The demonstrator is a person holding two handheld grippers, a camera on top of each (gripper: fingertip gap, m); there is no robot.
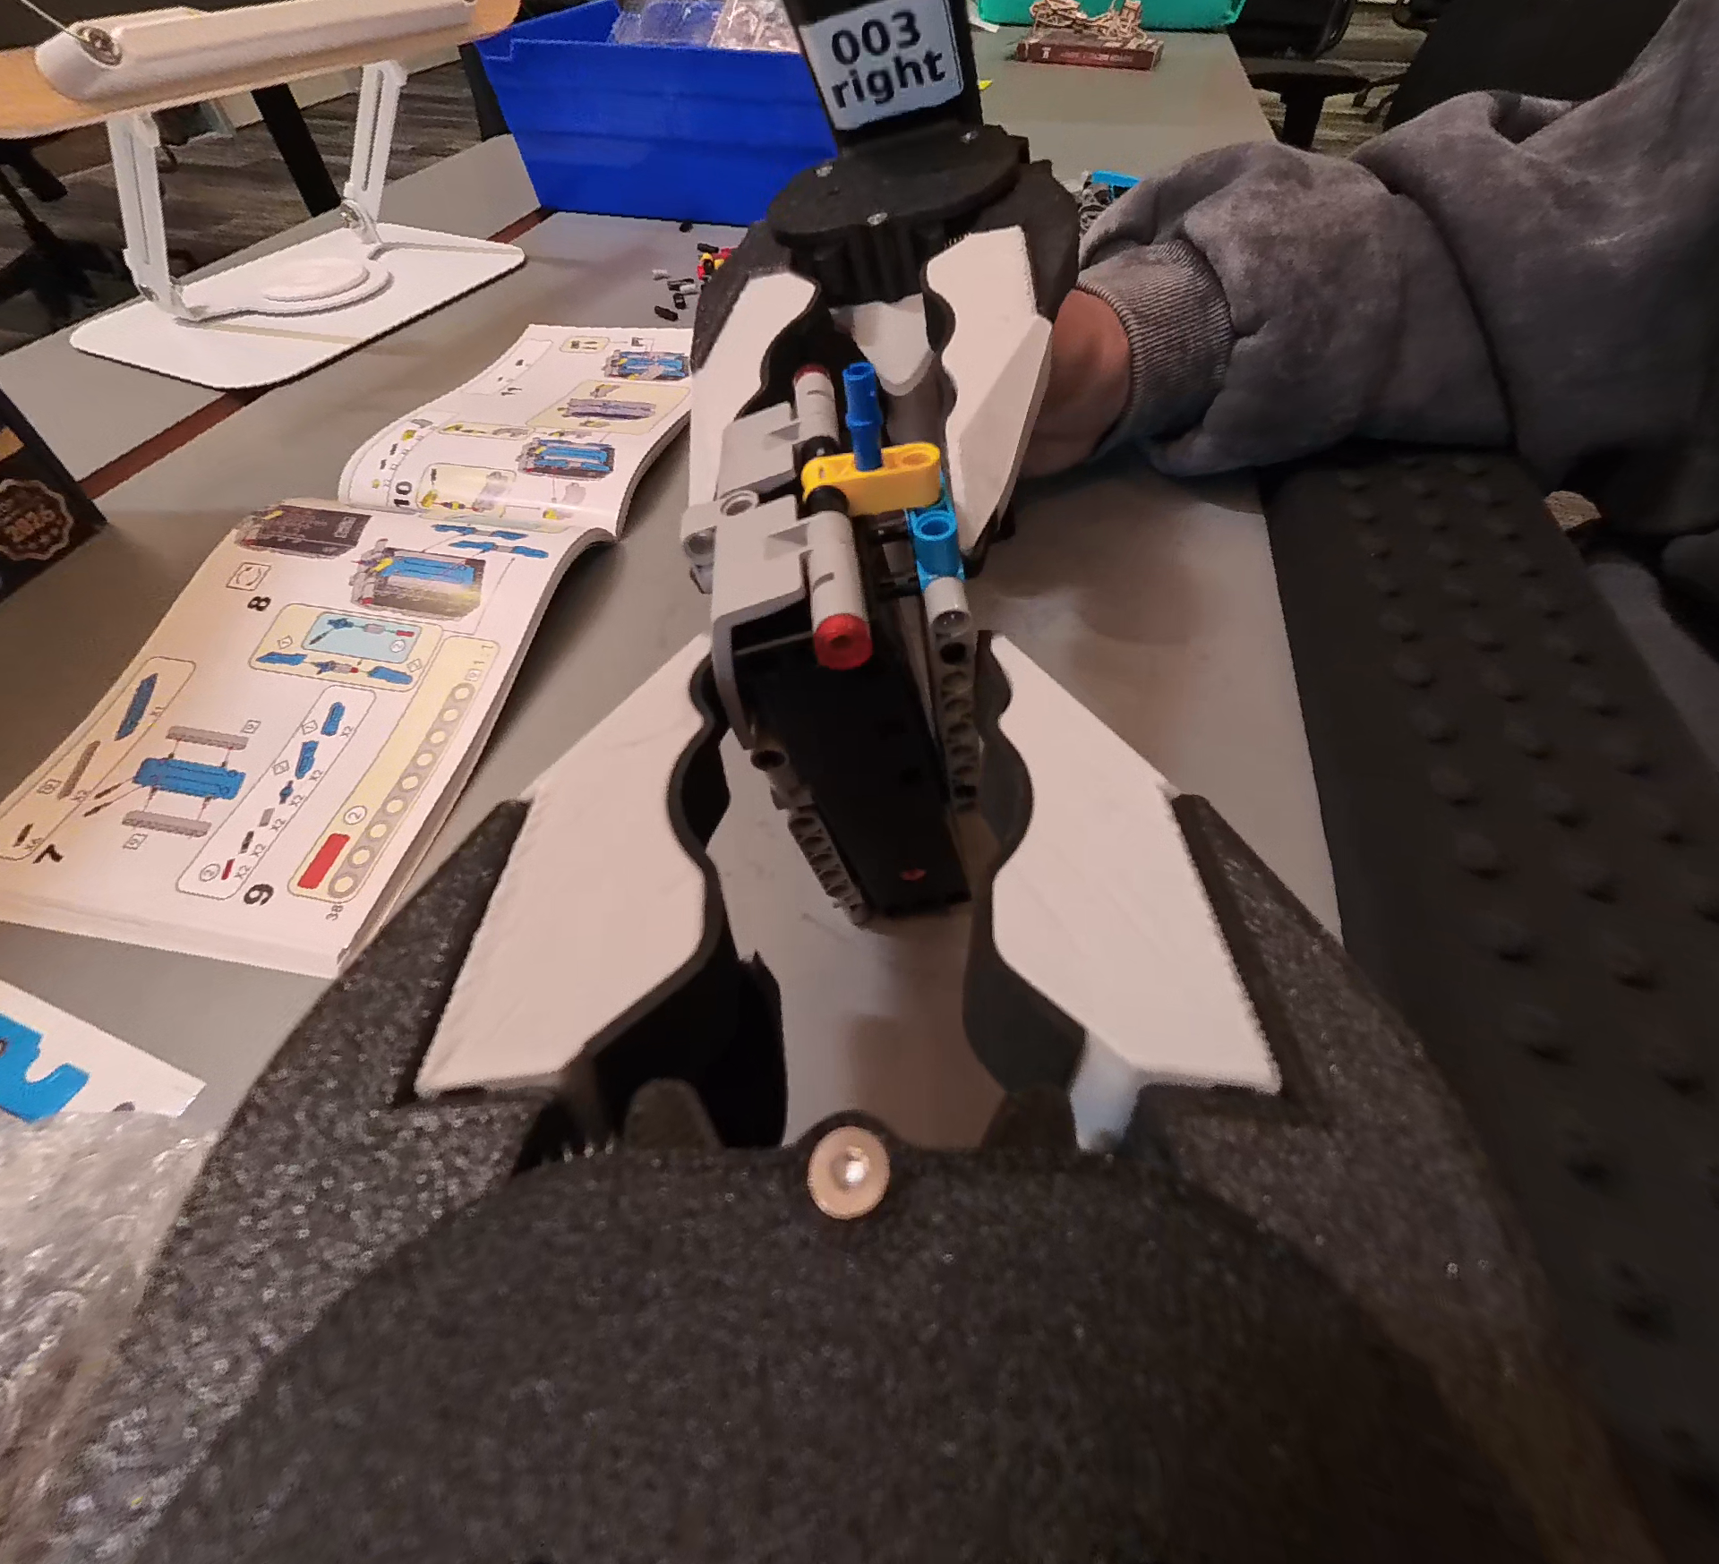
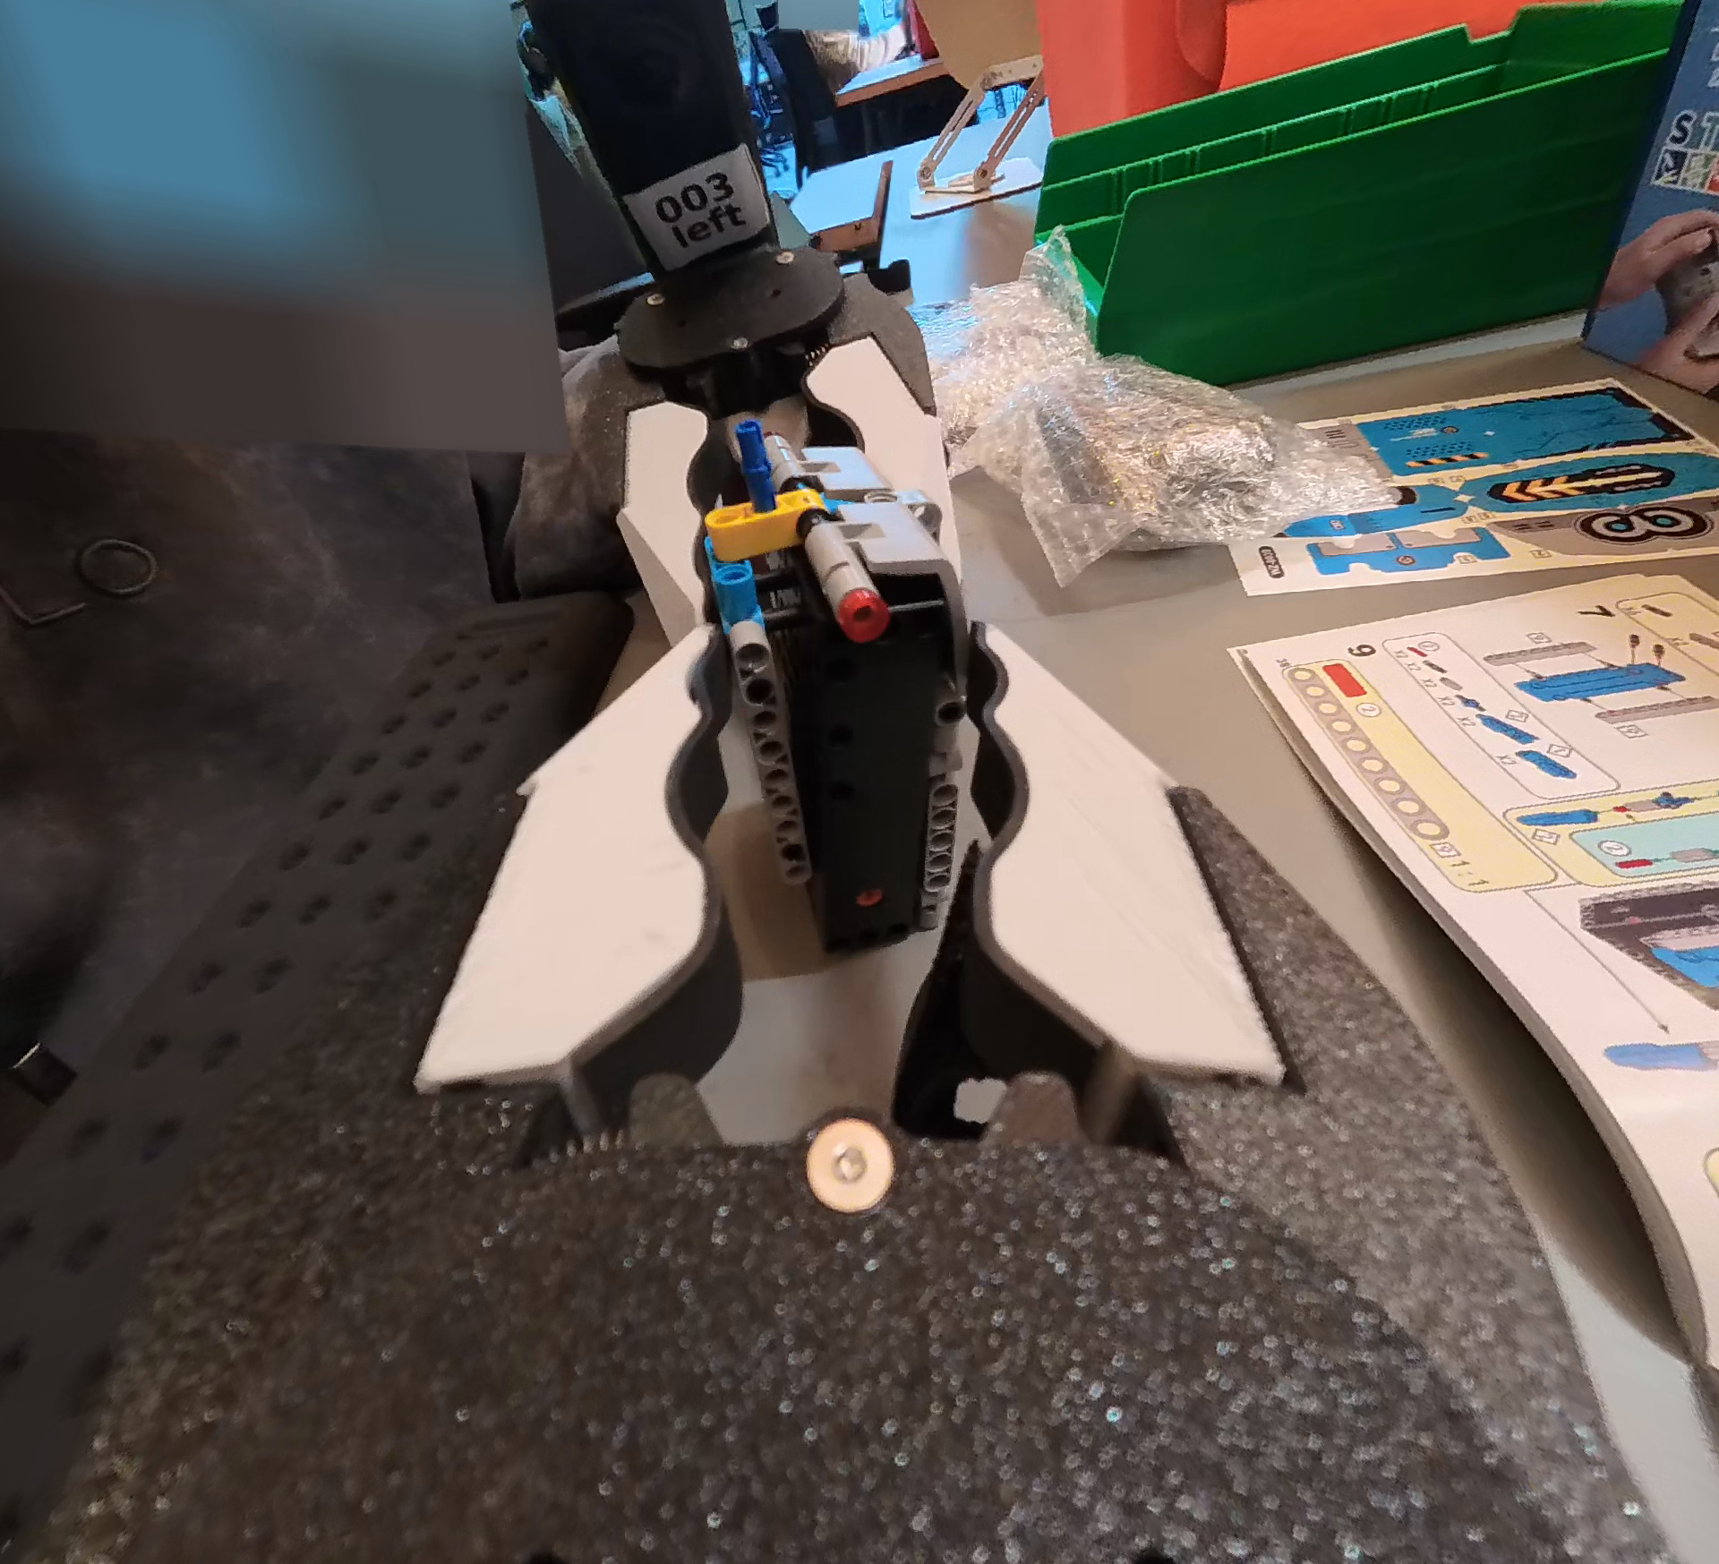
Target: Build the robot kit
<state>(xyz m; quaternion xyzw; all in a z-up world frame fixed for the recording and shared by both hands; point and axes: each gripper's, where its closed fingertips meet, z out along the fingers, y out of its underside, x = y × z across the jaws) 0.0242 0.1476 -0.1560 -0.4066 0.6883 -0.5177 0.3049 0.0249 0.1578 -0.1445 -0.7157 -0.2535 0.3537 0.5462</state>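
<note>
A brick assembly [image 1: 837, 775] hangs over the grey table [image 1: 1116, 636]. It is a black block flanked by grey holed beams. On top sit a grey axle with a red tip [image 1: 842, 636], a yellow connector [image 1: 874, 478] and a blue pin [image 1: 860, 412]. My left gripper [image 1: 851, 682] is shut on its near end. My right gripper [image 1: 856, 496] clamps the far end, held by a hand in a grey sleeve [image 1: 1395, 292]. In the right wrist view my right gripper [image 2: 842, 654] is shut on the assembly [image 2: 856, 775], with the left gripper [image 2: 800, 552] opposite.
An open instruction booklet [image 1: 279, 682] lies left of the assembly, with a white stand [image 1: 279, 282], a blue bin [image 1: 651, 106] and loose small pieces [image 1: 688, 282] behind. A black studded mat [image 1: 1488, 775] lies right. Bubble wrap [image 2: 1116, 440], a sticker sheet [image 2: 1488, 478] and a green bin [image 2: 1349, 236] show too. Both grippers' tips are close together, under 4 cm apart.
</note>
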